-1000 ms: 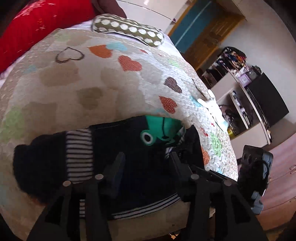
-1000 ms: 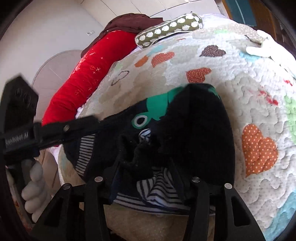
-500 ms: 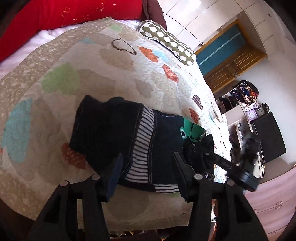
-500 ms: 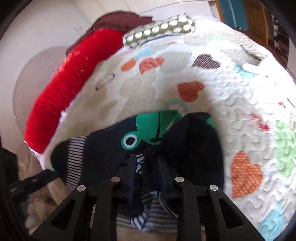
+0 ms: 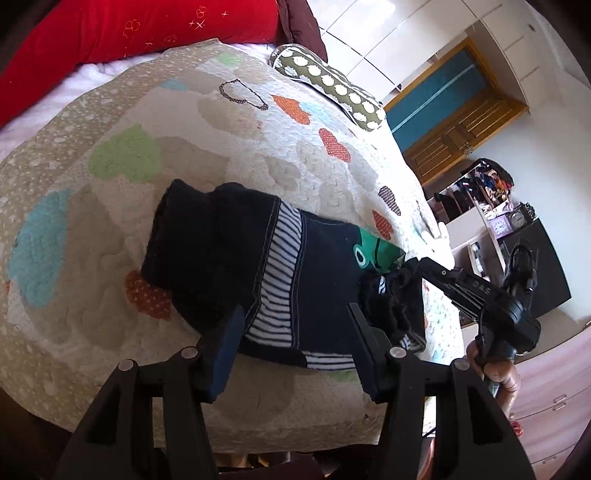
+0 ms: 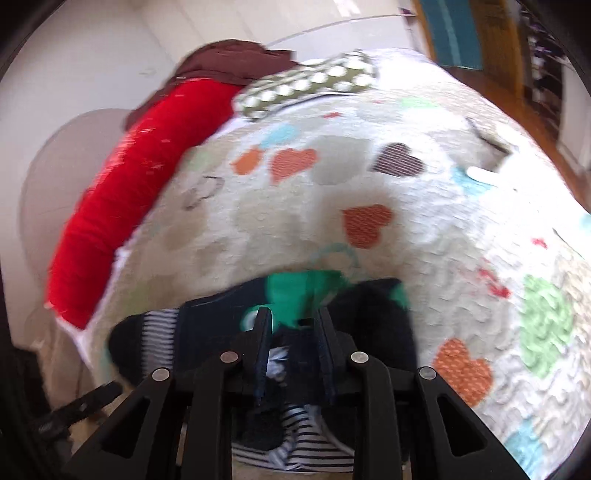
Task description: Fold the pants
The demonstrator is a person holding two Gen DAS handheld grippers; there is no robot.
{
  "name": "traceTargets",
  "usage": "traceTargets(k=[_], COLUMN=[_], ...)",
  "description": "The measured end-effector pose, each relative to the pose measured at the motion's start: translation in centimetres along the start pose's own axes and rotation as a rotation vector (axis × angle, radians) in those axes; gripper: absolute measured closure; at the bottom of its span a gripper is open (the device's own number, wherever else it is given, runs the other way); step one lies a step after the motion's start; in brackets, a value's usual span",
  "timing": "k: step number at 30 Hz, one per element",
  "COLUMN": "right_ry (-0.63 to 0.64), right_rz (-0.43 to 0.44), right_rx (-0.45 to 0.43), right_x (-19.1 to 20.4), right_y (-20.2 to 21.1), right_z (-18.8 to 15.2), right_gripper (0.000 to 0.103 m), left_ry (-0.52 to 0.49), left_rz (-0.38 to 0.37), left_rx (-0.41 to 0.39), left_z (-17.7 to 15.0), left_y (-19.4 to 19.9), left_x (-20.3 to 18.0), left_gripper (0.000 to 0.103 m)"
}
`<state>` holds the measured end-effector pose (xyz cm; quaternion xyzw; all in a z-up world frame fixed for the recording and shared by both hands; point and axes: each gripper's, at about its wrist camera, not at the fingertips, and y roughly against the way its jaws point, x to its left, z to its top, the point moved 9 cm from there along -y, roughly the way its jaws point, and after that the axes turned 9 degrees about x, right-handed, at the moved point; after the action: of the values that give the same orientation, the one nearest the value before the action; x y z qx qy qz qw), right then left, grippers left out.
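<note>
Bright bedroom, and across the bed lies a quilt dotted with coloured hearts. Starting at the far left of the left wrist view, a long red cushion runs along the head of the bed, and next to it sits a green pillow with white spots. Down at the near edge of the quilt are the pants, dark navy with a striped band and a green frog patch, lying flat except at their right end. Over their near hem hangs the left gripper, jaws at a middling spread, nothing between the pads and not pressing on the cloth. Moving right, the right gripper comes in from the side and pinches a bunched handful of that right end, lifted off the quilt; a hand grips its handle. From the right wrist view, blurred, the right gripper has its jaws narrow, just closed on dark and striped cloth wedged between the pads. Beyond the bed on the right stand a wooden door and cluttered shelves.
</note>
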<state>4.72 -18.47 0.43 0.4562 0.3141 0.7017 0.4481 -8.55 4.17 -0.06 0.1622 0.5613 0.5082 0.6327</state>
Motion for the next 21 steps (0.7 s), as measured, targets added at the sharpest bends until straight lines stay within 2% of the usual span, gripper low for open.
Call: traceTargets(k=[1, 4, 9, 15, 21], right_ry=[-0.049, -0.116, -0.089, 0.012, -0.033], right_rz=[-0.022, -0.005, -0.009, 0.016, 0.030], right_rx=[-0.010, -0.047, 0.000, 0.041, 0.080], right_x=[-0.9, -2.5, -3.6, -0.8, -1.6], right_y=[0.2, 0.6, -1.2, -4.0, -6.7], right_z=[-0.3, -1.9, -3.5, -0.8, 0.5], right_gripper=[0.077, 0.076, 0.076, 0.076, 0.076], left_ry=[0.002, 0.027, 0.075, 0.077, 0.120], left_rz=[0.004, 0.001, -0.023, -0.017, -0.007], left_rx=[-0.004, -0.014, -0.011, -0.003, -0.032], left_z=[0.0, 0.2, 0.4, -0.1, 0.0], left_y=[0.2, 0.8, 0.4, 0.4, 1.4], left_x=[0.2, 1.4, 2.7, 3.0, 4.8], left_gripper=[0.049, 0.047, 0.046, 0.046, 0.045])
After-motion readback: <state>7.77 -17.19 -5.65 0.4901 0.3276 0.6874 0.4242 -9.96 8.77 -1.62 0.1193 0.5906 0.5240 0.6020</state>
